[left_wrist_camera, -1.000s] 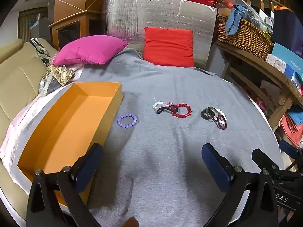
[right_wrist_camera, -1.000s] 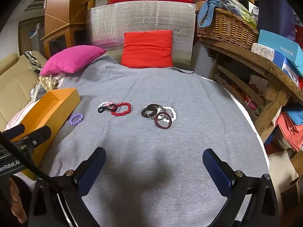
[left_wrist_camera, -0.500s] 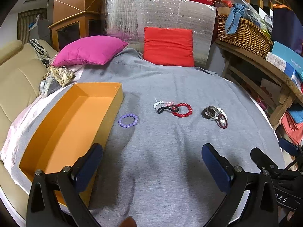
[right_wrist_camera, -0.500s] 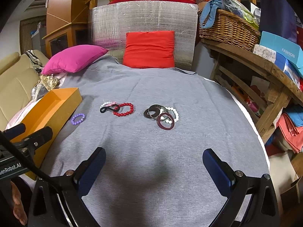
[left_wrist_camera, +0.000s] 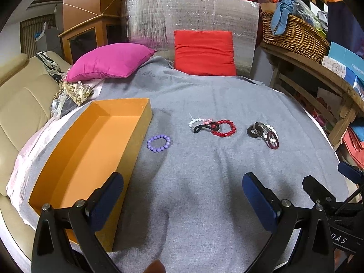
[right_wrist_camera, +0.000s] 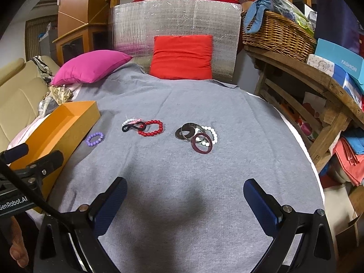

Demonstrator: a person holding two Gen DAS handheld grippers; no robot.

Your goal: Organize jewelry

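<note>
Where the grey cloth spreads over the whole surface, everything else sits on top of it, with a pink cushion and a red cushion propped at its far edge. The orange box lies open along the left side, nothing visible inside it. Both tools hang low over the near part of the cloth: the left gripper has its blue pads spread wide with nothing between them, and the right gripper is spread just as wide and just as bare.

The jewelry lies further out in three spots. To the right is a heap of rings: dark bangles, a maroon one and a white bead bracelet, overlapping one another. In the middle, a red bead bracelet touches a black loop and a pale bead bracelet. Smallest, a purple bead bracelet lies alone just beside the box's long wall, apart from the rest.
</note>
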